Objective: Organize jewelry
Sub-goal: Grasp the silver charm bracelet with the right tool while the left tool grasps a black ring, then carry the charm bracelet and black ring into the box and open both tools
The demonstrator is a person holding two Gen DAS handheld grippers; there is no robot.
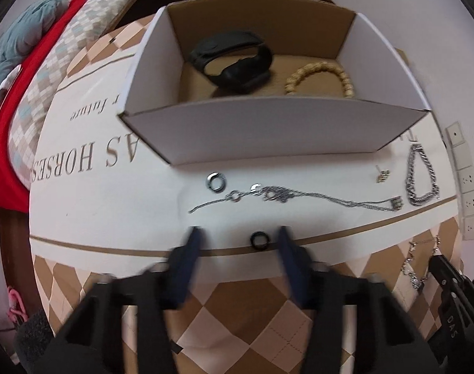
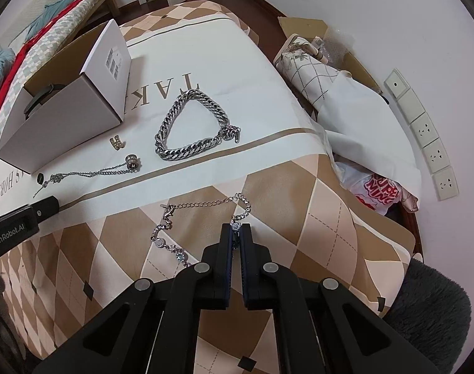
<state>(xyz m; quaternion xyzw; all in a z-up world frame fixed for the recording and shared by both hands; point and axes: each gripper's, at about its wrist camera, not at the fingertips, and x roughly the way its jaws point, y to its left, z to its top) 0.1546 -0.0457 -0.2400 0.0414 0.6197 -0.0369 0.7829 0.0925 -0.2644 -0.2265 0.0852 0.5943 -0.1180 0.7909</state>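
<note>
My left gripper [image 1: 238, 233] is open, its fingers on either side of a small black ring [image 1: 259, 240] on the cloth. Beyond it lie a silver ring [image 1: 216, 182], a thin necklace [image 1: 299, 198], a small earring [image 1: 383, 176] and a heavy silver chain bracelet [image 1: 421, 176]. The open cardboard box [image 1: 268, 131] holds a black wristband [image 1: 234, 59] and a beaded bracelet [image 1: 318, 76]. My right gripper [image 2: 236, 226] is shut on a crystal bracelet [image 2: 171, 237] lying on the checked cloth. The heavy chain [image 2: 190, 124] and the box [image 2: 65, 115] lie beyond.
The table is covered by a checked cloth with white printed panel [image 1: 112, 193]. A bed with red and teal bedding [image 1: 25, 78] is on the left. Wall sockets [image 2: 424, 131] and bags [image 2: 361, 109] are on the right. The right gripper shows in the left wrist view [image 1: 449, 283].
</note>
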